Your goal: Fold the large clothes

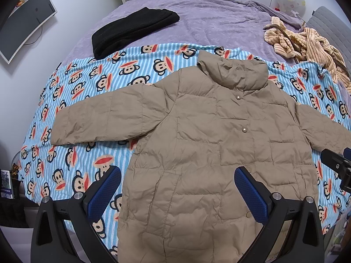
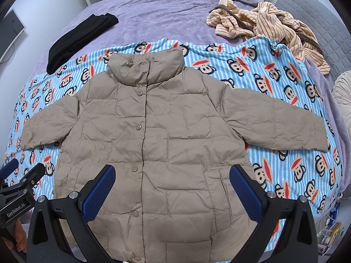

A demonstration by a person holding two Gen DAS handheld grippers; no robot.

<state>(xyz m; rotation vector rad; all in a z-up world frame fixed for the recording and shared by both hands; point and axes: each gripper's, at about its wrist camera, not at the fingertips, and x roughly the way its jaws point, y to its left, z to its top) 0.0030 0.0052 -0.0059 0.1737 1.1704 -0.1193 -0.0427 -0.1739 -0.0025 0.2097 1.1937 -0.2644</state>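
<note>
Left gripper (image 1: 177,188) and right gripper (image 2: 172,186) hovering, jaws apart, empty — tan puffer jacket (image 2: 153,135) lying flat, apparently snapped shut, on monkey-print blanket (image 2: 285,100).

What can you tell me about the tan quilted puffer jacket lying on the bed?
The tan quilted puffer jacket lies flat, front up, on a blue striped monkey-print blanket. Its fabric looks thin, puffy and creased, stitched in rectangular panels. The stand-up collar points toward the far side of the bed, both sleeves spread outward, and the snap-button front is closed. Slanted pockets sit low on the front. Neither open gripper touches it.
</note>
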